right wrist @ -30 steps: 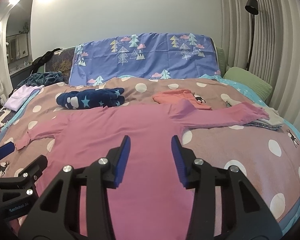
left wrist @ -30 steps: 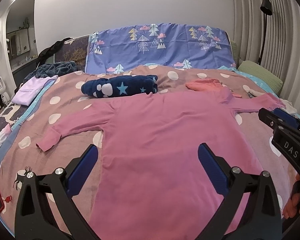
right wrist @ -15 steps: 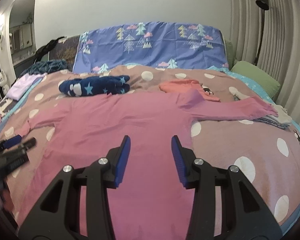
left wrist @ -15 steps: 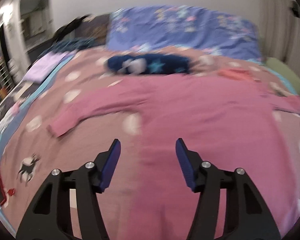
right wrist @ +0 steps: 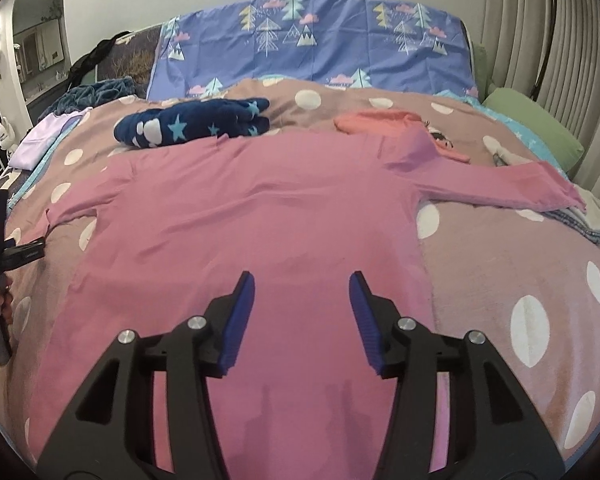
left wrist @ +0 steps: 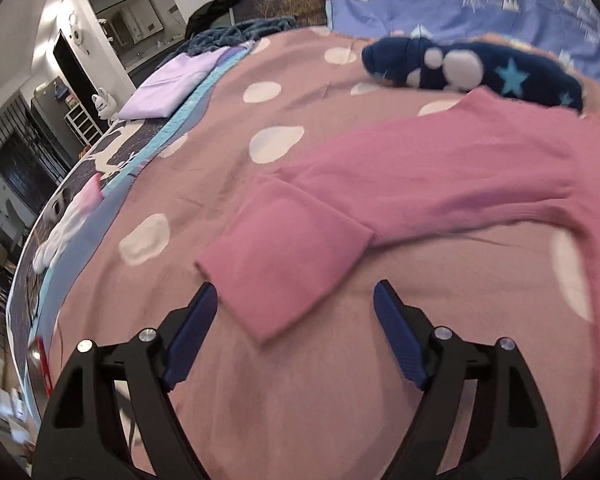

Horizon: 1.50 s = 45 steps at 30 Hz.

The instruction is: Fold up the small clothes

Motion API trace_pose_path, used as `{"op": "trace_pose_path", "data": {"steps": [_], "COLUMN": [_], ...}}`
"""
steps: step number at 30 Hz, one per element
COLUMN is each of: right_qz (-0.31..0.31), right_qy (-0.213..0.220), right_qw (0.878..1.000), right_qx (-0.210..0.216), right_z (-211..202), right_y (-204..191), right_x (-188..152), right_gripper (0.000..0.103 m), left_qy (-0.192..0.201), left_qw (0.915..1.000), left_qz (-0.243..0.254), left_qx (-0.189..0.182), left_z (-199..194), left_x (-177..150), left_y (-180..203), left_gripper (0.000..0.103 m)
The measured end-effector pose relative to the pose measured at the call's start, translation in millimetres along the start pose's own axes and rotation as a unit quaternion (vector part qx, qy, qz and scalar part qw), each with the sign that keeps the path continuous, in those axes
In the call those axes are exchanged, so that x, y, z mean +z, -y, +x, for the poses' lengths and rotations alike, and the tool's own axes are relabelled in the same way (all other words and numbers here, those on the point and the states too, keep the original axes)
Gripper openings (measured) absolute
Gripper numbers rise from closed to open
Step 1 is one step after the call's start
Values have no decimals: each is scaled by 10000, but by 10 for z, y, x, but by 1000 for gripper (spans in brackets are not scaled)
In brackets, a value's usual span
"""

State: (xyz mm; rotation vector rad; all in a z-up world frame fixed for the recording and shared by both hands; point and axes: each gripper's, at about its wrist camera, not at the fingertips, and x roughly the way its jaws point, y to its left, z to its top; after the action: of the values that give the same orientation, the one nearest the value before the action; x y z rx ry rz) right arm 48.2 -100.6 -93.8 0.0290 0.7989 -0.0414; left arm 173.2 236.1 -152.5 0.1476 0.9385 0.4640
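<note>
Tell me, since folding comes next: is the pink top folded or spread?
Spread: the pink top lies flat, both sleeves out sideways.

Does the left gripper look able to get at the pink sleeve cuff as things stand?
Probably yes. The left gripper is opening, and the cuff lies flat on the spotted blanket just ahead, its near corner already between the jaws, untouched by the pads. Nothing is in the way.

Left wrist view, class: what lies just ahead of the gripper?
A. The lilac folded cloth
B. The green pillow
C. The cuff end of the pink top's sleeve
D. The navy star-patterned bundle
C: the pink top's sleeve cuff lies flat on the dotted blanket, just ahead of the left gripper, whose jaws are opening with nothing gripped.
</note>
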Motion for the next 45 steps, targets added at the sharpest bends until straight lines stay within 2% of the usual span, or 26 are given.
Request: {"op": "trace_pose_path", "data": {"steps": [2,3,4,5,6,8,13,17,19,22,24,26,28,29,30,31,32,33,35,38,39,41,42,43,45], "right_qz": [23,31,34,35,34,21,-72,-78,-44,-32,-51,-35,16,46,65,93,96,93,102,205,259,339,333,315,248], "right_qy": [-54,-73,-85,-99,-110,-119,-101,-116,-90,21,47,38,-21,-70,-101,-161,-200,-235,-334,-520,-589,-693,-739,-765,-850], "right_qw": [10000,9999,9999,9999,9998,9998,9999,9999,9999,10000,10000,10000,10000,9999,9999,9998,9997,9997,9994,9977,9963,9921,9896,9869,9786], "right_qx": [-39,-66,-96,-129,-149,-167,-107,27,90,75,30,-29,-69,-81,-90,-105,-89,-66,50,385,562,985,1188,1388,1859], "right_z": [53,66,85,108,128,172,251,312,320,296,292,301,320,337,346,366,382,396,449,569,620,739,803,859,1022], "right_y": [16,23,32,40,47,48,11,-27,-21,30,83,146,233,282,313,364,405,432,497,548,544,495,445,381,224], "right_x": [12,17,24,33,43,69,115,167,208,275,296,302,293,282,269,249,232,216,196,239,274,367,421,474,635], "right_gripper": [52,52,52,52,52,52,52,52,52,52,52,53,53,54,54,54,54,54,54,53,51,37,36,36,36], "left_qy": [21,-5,-18,-127,-243,-234,166,338,451,588,572,580,618,600,550,488,514,626,742,746,752,757,699,615,466], "left_qw": [10000,9999,9998,9992,9983,9949,9898,9788,9688,9482,9311,9153,9060,9006,8984,9002,9066,9136,9209,9337,9381,9479,9519,9536,9511], "left_qz": [-45,-84,-122,-147,-237,-492,-318,-180,-100,127,298,532,730,816,884,951,979,1021,1197,1212,1216,1222,1215,1200,1196], "left_qx": [4,-80,-173,-335,-479,-847,-1376,-2014,-2434,-3119,-3590,-3950,-4122,-4227,-4267,-4221,-4072,-3887,-3636,-3285,-3156,-2841,-2725,-2693,-2809], "left_z": [85,113,122,145,160,64,-454,-867,-1083,-1401,-1592,-1773,-1867,-1887,-1884,-1866,-1858,-1847,-1811,-1664,-1610,-1498,-1429,-1375,-1319], "left_x": [67,102,128,162,183,227,383,607,751,982,1119,1221,1247,1249,1224,1194,1126,1062,919,710,662,527,457,413,304], "left_y": [13,1,-20,-51,-96,-201,-246,-60,145,650,1080,1574,1924,2139,2280,2400,2467,2504,2484,2211,2111,1896,1799,1730,1677], "left_gripper": [81,68,52,18,7,1,1,1,1,1,1,1,1,6,29,42,54,55,56,58,59,59,60,59,59]}}
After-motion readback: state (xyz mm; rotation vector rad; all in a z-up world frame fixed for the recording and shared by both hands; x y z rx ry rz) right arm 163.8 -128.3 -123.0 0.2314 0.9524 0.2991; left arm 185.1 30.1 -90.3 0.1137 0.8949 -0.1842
